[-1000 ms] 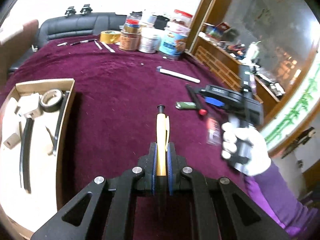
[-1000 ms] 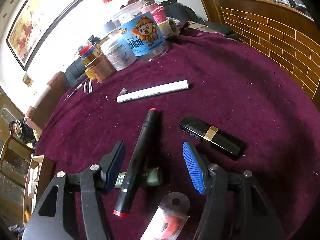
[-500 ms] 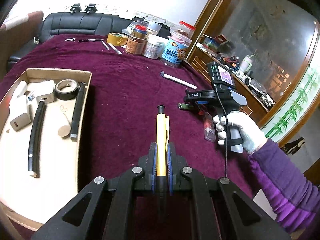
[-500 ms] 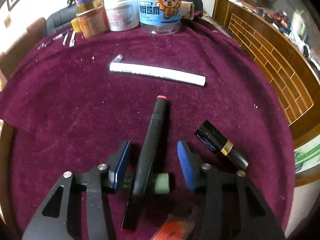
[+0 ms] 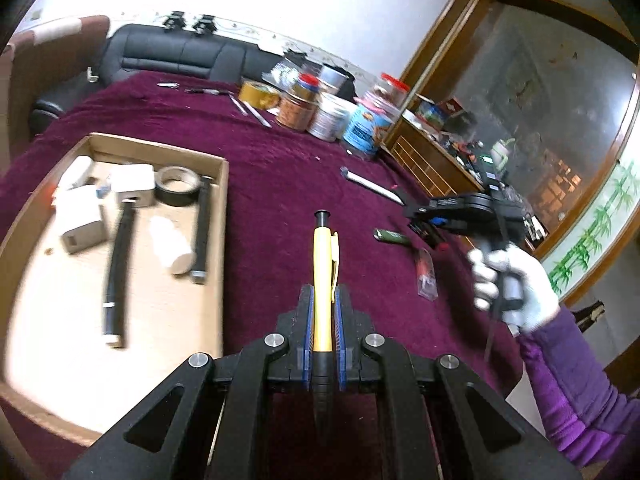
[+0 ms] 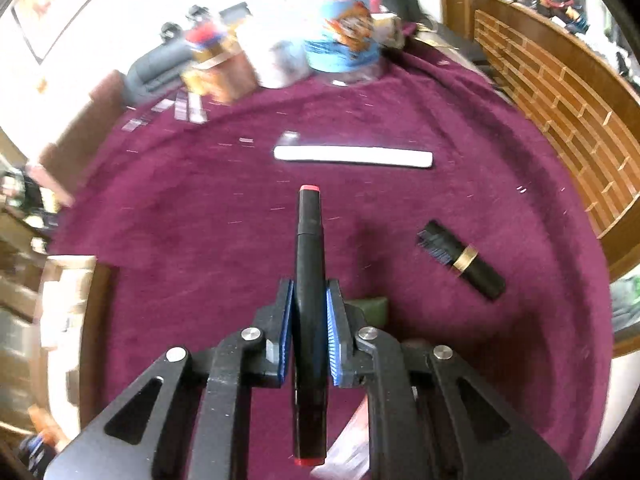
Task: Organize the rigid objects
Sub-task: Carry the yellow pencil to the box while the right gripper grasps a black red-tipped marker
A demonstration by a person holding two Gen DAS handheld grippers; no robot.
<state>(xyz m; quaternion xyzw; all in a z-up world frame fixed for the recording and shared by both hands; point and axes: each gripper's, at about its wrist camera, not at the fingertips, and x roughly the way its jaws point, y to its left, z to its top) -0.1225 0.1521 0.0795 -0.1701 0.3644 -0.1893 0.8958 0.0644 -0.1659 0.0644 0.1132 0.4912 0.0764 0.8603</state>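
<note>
Two grippers, each loaded. Left gripper (image 5: 324, 316): pads clamped on a yellow pen (image 5: 323, 280), held above the maroon tablecloth (image 5: 280, 184) just right of the cardboard tray (image 5: 222, 216). Right gripper (image 6: 307, 312): jaws have just been closing, now clamped on a black marker (image 6: 309, 264) with red ends. On the cloth: white marker (image 6: 352, 157), black lipstick tube (image 6: 464, 260), green lighter (image 5: 392, 236).

Two black grippers: left gripper (image 5: 324, 312), right gripper (image 6: 308, 320). Blue ribbed pads (image 6: 332, 320) inside the fingers, silver round screws (image 5: 276, 339) on the black frame. White knitted glove (image 5: 516, 284), purple sleeve (image 5: 576, 384), thin black cable (image 5: 494, 320).
</note>
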